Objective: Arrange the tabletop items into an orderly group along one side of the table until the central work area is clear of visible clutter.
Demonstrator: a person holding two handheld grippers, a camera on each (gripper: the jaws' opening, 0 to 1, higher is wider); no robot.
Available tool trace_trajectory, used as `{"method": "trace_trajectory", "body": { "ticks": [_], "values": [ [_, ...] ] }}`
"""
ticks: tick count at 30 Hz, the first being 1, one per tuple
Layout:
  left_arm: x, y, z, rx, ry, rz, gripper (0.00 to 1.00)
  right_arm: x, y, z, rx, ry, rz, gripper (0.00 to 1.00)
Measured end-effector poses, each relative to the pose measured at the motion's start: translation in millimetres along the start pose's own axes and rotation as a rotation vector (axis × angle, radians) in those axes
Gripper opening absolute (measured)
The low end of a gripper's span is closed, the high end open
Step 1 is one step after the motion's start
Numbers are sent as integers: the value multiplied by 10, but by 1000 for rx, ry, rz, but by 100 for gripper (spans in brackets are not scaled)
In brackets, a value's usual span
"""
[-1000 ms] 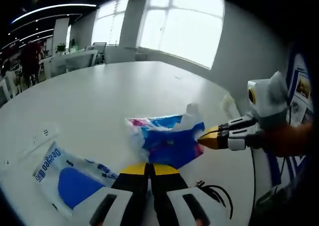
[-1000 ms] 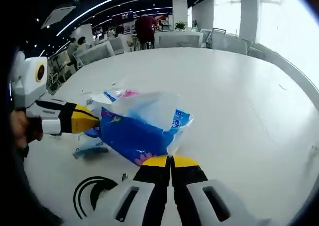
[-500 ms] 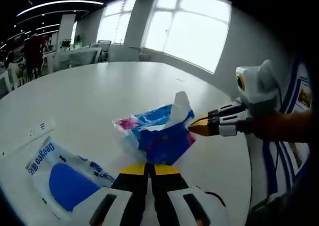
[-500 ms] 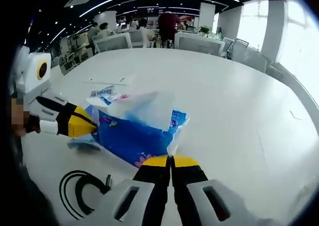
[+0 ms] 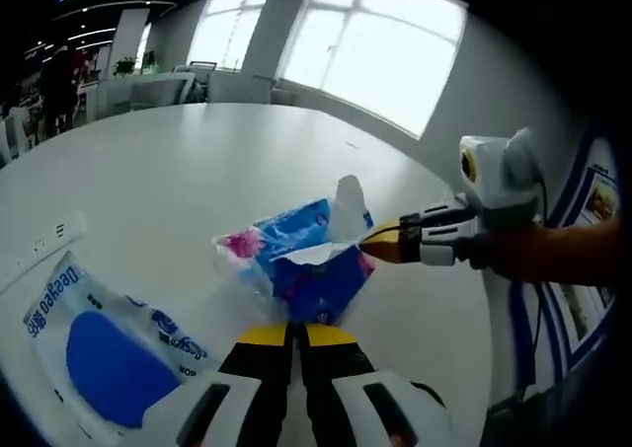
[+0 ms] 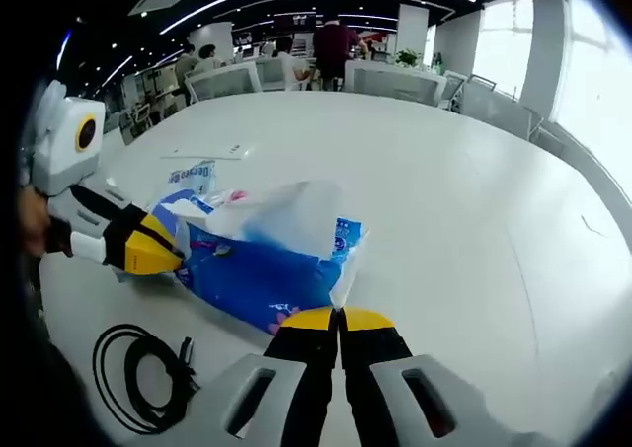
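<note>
In the left gripper view, our left gripper (image 5: 293, 331) has its yellow-tipped jaws pressed together on the near edge of the blue tissue pack (image 5: 301, 261), which sits slightly lifted over the white table (image 5: 188, 171), while the right gripper (image 5: 380, 244) comes in from the right with its jaws clamped on the pack's far edge, under a crumpled white flap. A second, flat blue-and-white pack (image 5: 94, 343) lies on the table to the lower left, beside a white power strip (image 5: 35, 255) near the edge. To do this step well, we judge that both grips should stay firm and level and travel together, so the thin plastic neither tears nor slips, and that the pack should be set down just beside the flat one. Against the frame a second ago, the pack sits closer to our jaws here and the flat pack has slid further toward the lower left, though much of that may be camera motion. In the right gripper view, our right gripper (image 6: 339, 321) is clenched on the tissue pack (image 6: 259, 269), the left gripper (image 6: 163, 255) pinching its opposite end, the flat pack (image 6: 193, 178) beyond it, and a coiled black cable (image 6: 138, 378) on the table (image 6: 444, 200) at lower left. Earlier the cable was partly cut off by the view's edge; now the whole coil shows.
</note>
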State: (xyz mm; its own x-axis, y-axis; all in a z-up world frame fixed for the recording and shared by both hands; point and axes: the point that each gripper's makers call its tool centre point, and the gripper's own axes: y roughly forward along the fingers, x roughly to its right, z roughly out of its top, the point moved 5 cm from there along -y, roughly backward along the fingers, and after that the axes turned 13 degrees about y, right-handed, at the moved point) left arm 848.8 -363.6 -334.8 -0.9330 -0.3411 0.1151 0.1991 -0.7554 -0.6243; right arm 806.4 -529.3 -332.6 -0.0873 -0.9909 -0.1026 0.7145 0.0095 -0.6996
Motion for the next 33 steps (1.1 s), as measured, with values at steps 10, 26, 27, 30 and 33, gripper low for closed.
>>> {"method": "trace_trajectory", "body": {
  "ticks": [10,26,27,30,33],
  "values": [
    [-81,120,-91,-30,-49,-11,1,-27,120,-72,-16,-87,-11,0],
    [-101,217,-92,-63,-44,-26,2,40,241,-123,-29,-117,-24,0],
    [-89,206,-93,-66,-46,-28,2,45,245,-119,-30,-117,-27,0],
    [-87,208,-96,-68,-43,-29,2,38,243,-115,-32,-99,-29,0],
    [-91,218,-109,-71,-52,-32,2,50,244,-110,-30,-47,-24,0]
  ]
}}
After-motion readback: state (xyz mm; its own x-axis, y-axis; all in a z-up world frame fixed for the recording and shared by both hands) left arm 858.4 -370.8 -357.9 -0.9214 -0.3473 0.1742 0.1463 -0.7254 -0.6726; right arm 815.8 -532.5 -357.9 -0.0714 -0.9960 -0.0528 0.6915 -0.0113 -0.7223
